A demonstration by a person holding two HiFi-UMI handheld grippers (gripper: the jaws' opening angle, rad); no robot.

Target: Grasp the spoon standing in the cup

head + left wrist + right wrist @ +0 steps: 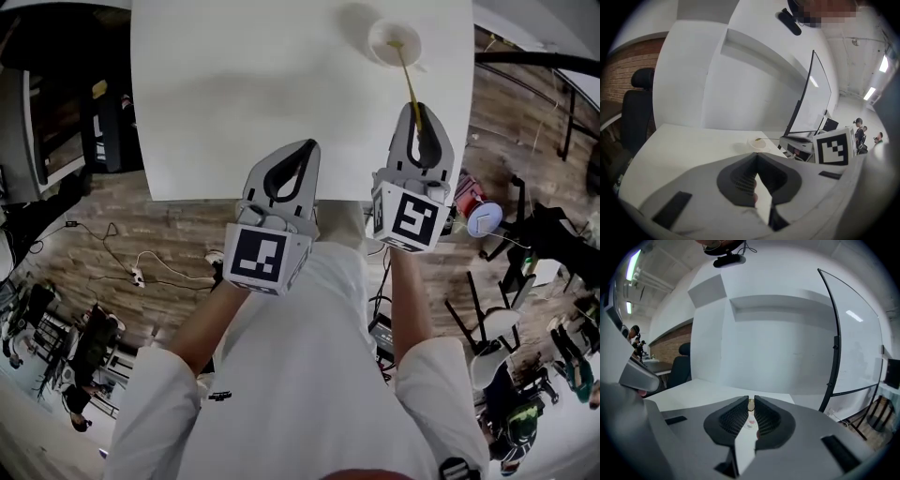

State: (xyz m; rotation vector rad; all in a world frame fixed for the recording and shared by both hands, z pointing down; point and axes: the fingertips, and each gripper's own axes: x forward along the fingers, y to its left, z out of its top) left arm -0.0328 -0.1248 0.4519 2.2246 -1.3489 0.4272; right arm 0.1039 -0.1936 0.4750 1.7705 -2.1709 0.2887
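My right tongs (418, 112) grip the spoon (407, 80), its far end in the cup (378, 42); my left tongs (308, 145) are closed, empty. Next I'd judge a clean lift, without tipping the cup.

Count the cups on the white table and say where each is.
1. The cup stands near the table's far right corner, holding the end of the spoon. No other shows; none seems hidden.

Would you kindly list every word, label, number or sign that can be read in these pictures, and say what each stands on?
No readable text in any view.
Left cube and right cube: black-and-white square patterns only, no letters or digits.
Cup: plain, no print visible.
Floor clutter: too small and blurred to read.
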